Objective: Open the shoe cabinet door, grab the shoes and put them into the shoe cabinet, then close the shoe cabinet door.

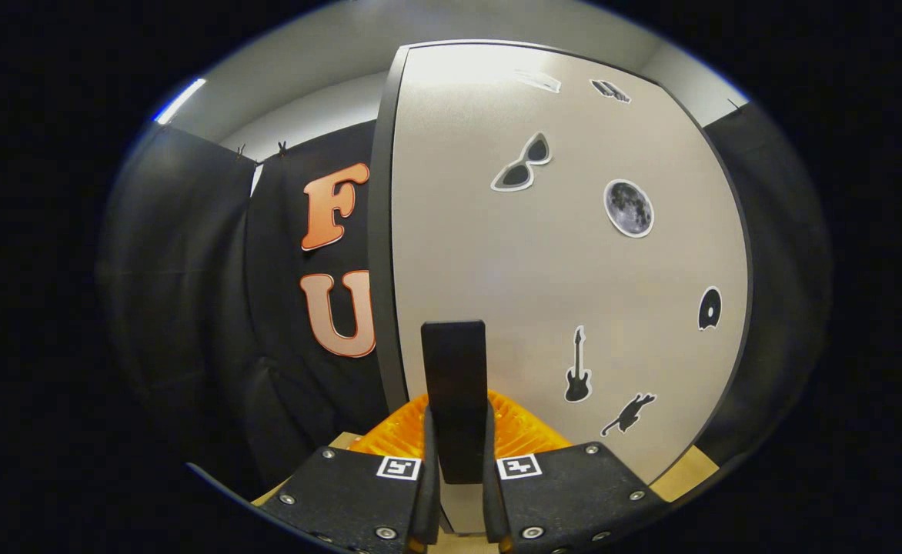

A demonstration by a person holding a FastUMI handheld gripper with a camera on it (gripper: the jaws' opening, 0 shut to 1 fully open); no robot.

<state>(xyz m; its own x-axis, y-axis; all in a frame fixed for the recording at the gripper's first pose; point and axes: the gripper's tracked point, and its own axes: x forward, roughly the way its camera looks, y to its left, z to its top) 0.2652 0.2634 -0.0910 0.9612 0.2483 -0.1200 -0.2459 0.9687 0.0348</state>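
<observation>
The gripper (456,492) has its fingers pinching the dark upright handle (455,385) of the pale shoe cabinet door (559,254), which rises toward twelve o'clock. The risk — a slim handle could slide out of the pinch if the pull runs off-line.

Your gripper (457,431) is clamping the door handle (455,385), whose lower end is disappearing between the fingers. The cabinet door (559,261) is hiding the interior, so shoes can't be told. Top stickers (537,80) are blurring out in glare. The door's bottom edge is getting covered by the fingers.
</observation>
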